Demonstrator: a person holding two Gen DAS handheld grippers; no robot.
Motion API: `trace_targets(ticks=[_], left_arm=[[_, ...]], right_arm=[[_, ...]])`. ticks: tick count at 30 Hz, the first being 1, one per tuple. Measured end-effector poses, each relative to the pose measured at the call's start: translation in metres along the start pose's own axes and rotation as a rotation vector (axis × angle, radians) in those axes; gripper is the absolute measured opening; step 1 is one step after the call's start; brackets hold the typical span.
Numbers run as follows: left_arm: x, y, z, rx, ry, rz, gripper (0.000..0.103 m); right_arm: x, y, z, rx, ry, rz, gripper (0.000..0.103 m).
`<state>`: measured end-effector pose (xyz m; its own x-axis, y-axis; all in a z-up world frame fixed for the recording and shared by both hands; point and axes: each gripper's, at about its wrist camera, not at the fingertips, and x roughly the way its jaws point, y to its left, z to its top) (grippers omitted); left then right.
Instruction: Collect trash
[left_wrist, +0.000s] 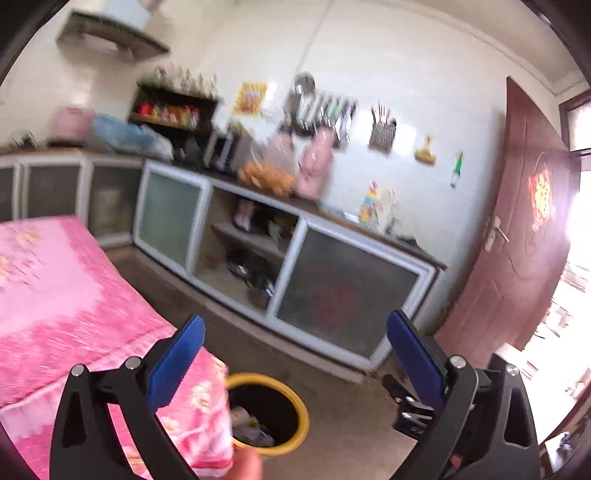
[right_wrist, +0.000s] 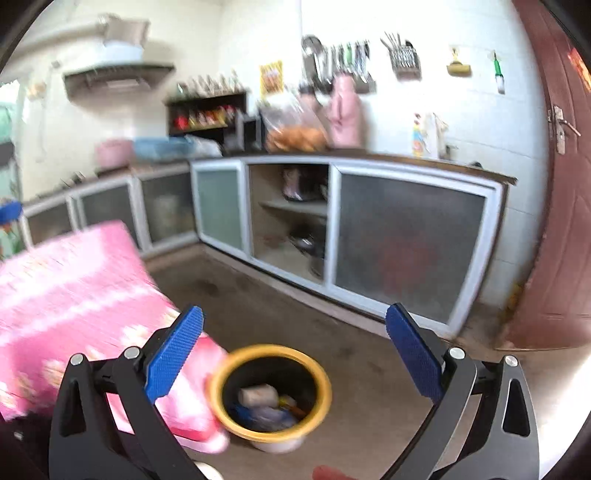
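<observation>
- The left gripper (left_wrist: 295, 328) and right gripper (right_wrist: 295, 321) had fingers spread wide, holding nothing.
- The bin (right_wrist: 273, 430) of trash (right_wrist: 258, 397) stood on the floor below the fingers, beside the pink tabletop (left_wrist: 55, 295).

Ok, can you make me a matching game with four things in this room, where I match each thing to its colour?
Things:
1. trash bin rim
2. table cover
3. door
4. gripper pads

Colours:
a. blue
b. reddish brown
c. yellow
d. pink with flowers

Right pairs: 1-c, 2-d, 3-b, 4-a
</observation>
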<state>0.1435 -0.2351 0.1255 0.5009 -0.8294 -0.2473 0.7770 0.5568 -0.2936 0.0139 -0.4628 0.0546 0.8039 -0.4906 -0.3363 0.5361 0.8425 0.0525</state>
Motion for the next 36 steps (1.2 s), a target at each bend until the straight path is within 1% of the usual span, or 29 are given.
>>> trace_targets(ticks=[1, 3, 4, 5, 6, 7, 8, 9, 12, 14, 15, 16, 17, 18, 20, 22, 23, 24, 25, 27, 28, 30, 32, 34, 36], left_arm=[[-0.018, 0.001, -0.002, 0.013, -0.048, 0.037, 0.095], [-0.053, 0.003, -0.008, 0.028, -0.122, 0.133, 0.095], [-0.062, 0.004, -0.01, 0.025, -0.14, 0.166, 0.095], [-0.08, 0.007, -0.017, 0.012, -0.166, 0.228, 0.095], [-0.089, 0.008, -0.021, 0.003, -0.176, 0.253, 0.095], [-0.101, 0.013, -0.028, -0.009, -0.182, 0.284, 0.095], [-0.11, 0.017, -0.033, -0.01, -0.178, 0.299, 0.095], [-0.118, 0.019, -0.038, -0.004, -0.167, 0.317, 0.095], [-0.142, 0.029, -0.052, 0.013, -0.127, 0.419, 0.095], [-0.161, 0.032, -0.062, 0.013, -0.117, 0.513, 0.095], [-0.171, 0.032, -0.064, 0.017, -0.122, 0.546, 0.095], [-0.183, 0.031, -0.069, 0.026, -0.141, 0.596, 0.095], [-0.196, 0.028, -0.072, 0.034, -0.161, 0.627, 0.095], [-0.208, 0.026, -0.076, 0.038, -0.18, 0.642, 0.095], [-0.221, 0.024, -0.077, 0.04, -0.186, 0.646, 0.095], [-0.227, 0.019, -0.075, 0.067, -0.162, 0.676, 0.095], [-0.228, 0.017, -0.074, 0.089, -0.15, 0.701, 0.095], [-0.229, 0.016, -0.074, 0.112, -0.142, 0.726, 0.095], [-0.23, 0.013, -0.075, 0.135, -0.141, 0.753, 0.095], [-0.231, 0.01, -0.079, 0.146, -0.144, 0.784, 0.095], [-0.231, 0.01, -0.081, 0.142, -0.138, 0.781, 0.095], [-0.23, 0.011, -0.086, 0.118, -0.108, 0.764, 0.095], [-0.224, 0.013, -0.092, 0.089, -0.064, 0.738, 0.095], [-0.216, 0.017, -0.098, 0.067, -0.022, 0.731, 0.095], [-0.211, 0.02, -0.105, 0.023, 0.002, 0.713, 0.095]], right_arm=[[-0.009, 0.007, 0.0, 0.003, -0.015, 0.031, 0.095], [-0.022, 0.024, -0.001, -0.001, -0.012, 0.055, 0.095], [-0.025, 0.031, -0.001, -0.006, -0.002, 0.057, 0.095], [-0.029, 0.04, -0.003, -0.011, 0.009, 0.062, 0.095], [-0.036, 0.047, -0.004, -0.011, 0.011, 0.065, 0.095], [-0.042, 0.055, -0.006, -0.007, 0.002, 0.071, 0.095], [-0.052, 0.062, -0.006, 0.005, -0.017, 0.077, 0.095], [-0.06, 0.071, -0.006, 0.002, -0.044, 0.06, 0.095], [-0.08, 0.099, -0.006, -0.055, -0.11, 0.005, 0.095], [-0.098, 0.119, -0.008, -0.088, -0.18, -0.054, 0.095], [-0.104, 0.123, -0.009, -0.091, -0.202, -0.074, 0.095], [-0.113, 0.13, -0.01, -0.085, -0.231, -0.072, 0.095], [-0.118, 0.133, -0.01, -0.074, -0.24, -0.064, 0.095], [-0.123, 0.135, -0.011, -0.053, -0.238, -0.055, 0.095], [-0.133, 0.141, -0.014, -0.024, -0.244, -0.068, 0.095], [-0.144, 0.146, -0.019, -0.011, -0.273, -0.112, 0.095], [-0.149, 0.145, -0.022, 0.001, -0.273, -0.123, 0.095], [-0.154, 0.147, -0.026, -0.008, -0.266, -0.129, 0.095], [-0.161, 0.152, -0.03, -0.042, -0.272, -0.163, 0.095], [-0.168, 0.152, -0.037, -0.062, -0.296, -0.18, 0.095], [-0.173, 0.153, -0.042, -0.081, -0.307, -0.2, 0.095], [-0.178, 0.152, -0.047, -0.094, -0.304, -0.208, 0.095], [-0.179, 0.149, -0.055, -0.085, -0.281, -0.209, 0.095], [-0.176, 0.146, -0.061, -0.067, -0.265, -0.211, 0.095], [-0.171, 0.145, -0.068, -0.05, -0.236, -0.205, 0.095]])
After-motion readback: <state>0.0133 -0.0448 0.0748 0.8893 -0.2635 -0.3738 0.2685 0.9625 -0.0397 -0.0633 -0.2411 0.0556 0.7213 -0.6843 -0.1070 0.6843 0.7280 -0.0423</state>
